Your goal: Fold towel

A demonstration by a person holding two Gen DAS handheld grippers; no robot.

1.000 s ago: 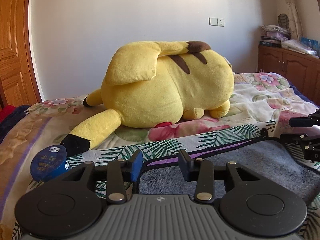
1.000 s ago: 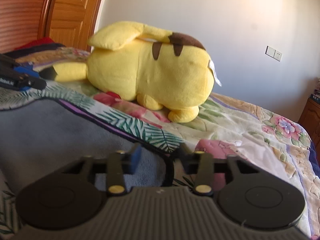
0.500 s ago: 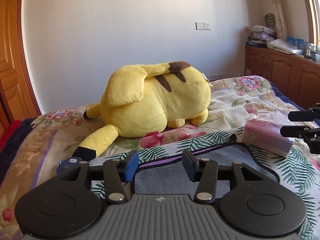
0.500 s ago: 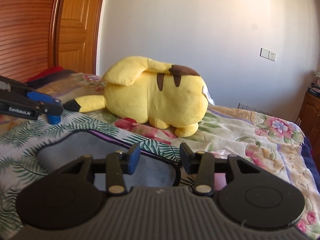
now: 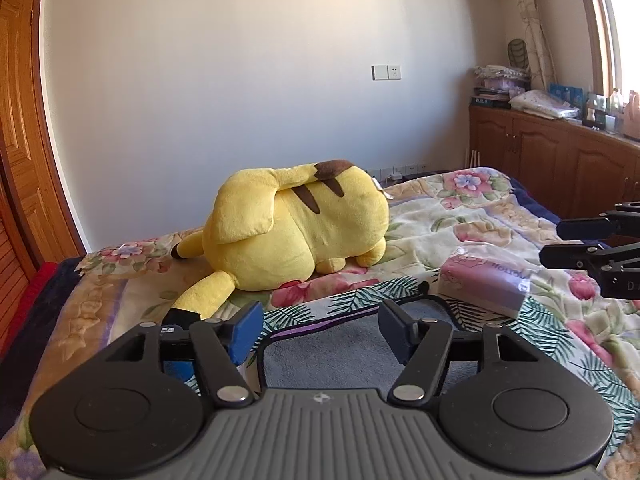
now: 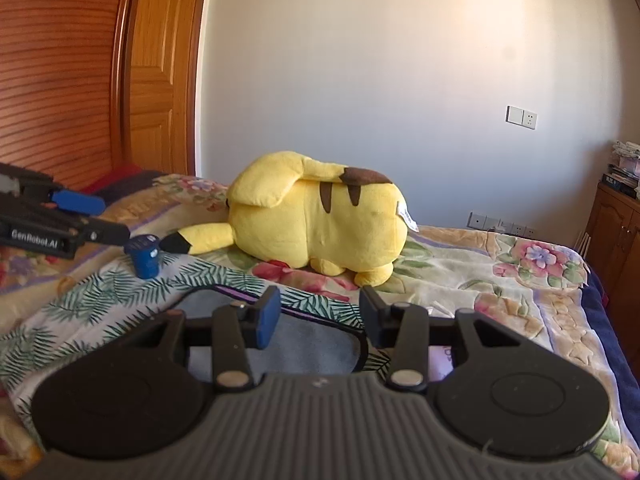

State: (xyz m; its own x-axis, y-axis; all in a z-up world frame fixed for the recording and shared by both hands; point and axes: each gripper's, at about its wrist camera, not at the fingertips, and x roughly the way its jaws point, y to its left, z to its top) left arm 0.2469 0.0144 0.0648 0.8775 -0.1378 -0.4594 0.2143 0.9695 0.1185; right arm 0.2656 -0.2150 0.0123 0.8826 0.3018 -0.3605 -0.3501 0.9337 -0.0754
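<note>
A grey towel [image 5: 344, 350] with a dark edge lies flat on a leaf-print cloth on the bed; it also shows in the right wrist view [image 6: 312, 344]. My left gripper [image 5: 320, 330] is open and empty, raised above the towel's left part. My right gripper [image 6: 318, 316] is open and empty above the towel's right far edge. The right gripper also shows at the right edge of the left wrist view [image 5: 560, 244], and the left gripper shows at the left of the right wrist view [image 6: 108, 218]. The towel's near part is hidden behind the gripper bodies.
A large yellow plush toy [image 5: 296, 228] lies on the floral bedspread [image 5: 480, 216] beyond the towel. A pink tissue pack [image 5: 486, 284] sits right of the towel. A small blue jar [image 6: 145, 256] stands left of it. Wooden cabinets [image 5: 560, 168] line the right wall.
Both grippers have risen and pulled back from the towel, so more of the bed and room shows. Both sets of jaws have spread a little wider.
</note>
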